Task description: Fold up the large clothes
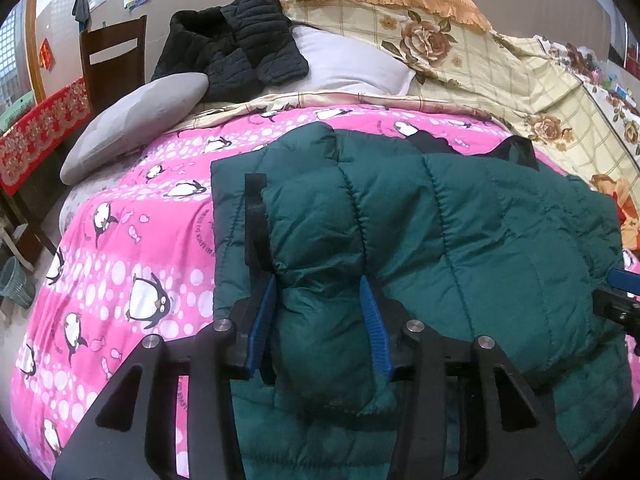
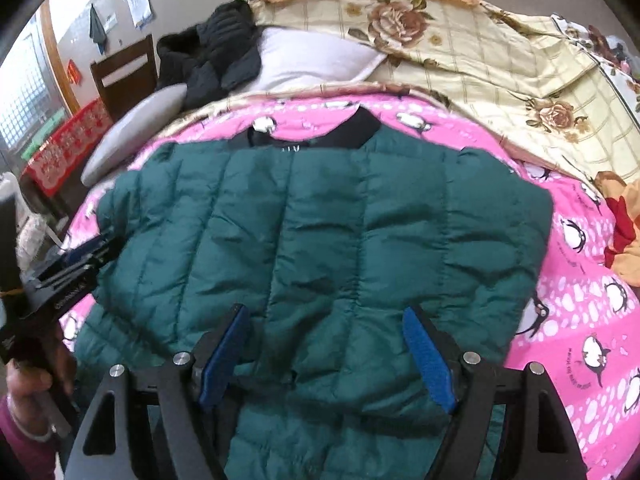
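Observation:
A dark green puffer jacket (image 2: pixel 312 216) lies spread on the pink penguin blanket (image 2: pixel 576 312), black collar (image 2: pixel 316 132) at the far side. In the left wrist view a folded-over sleeve of the jacket (image 1: pixel 320 240) bulges between the blue pads (image 1: pixel 374 320) of my left gripper (image 1: pixel 320 312), which is shut on it; a black cuff strap (image 1: pixel 256 216) runs beside the left pad. My right gripper (image 2: pixel 326 356) stands open over the jacket's near hem, with its pads apart from the fabric. The left gripper (image 2: pixel 76 264) also shows at the jacket's left edge.
A black quilted jacket (image 1: pixel 236 48), a grey cushion (image 1: pixel 136 120) and a white pillow (image 1: pixel 352 60) lie at the bed's far end, with a floral quilt (image 1: pixel 500 80) on the right. A wooden chair (image 1: pixel 114 60) and a red-covered table (image 1: pixel 44 128) stand to the left. A hand (image 2: pixel 36 380) holds the left gripper.

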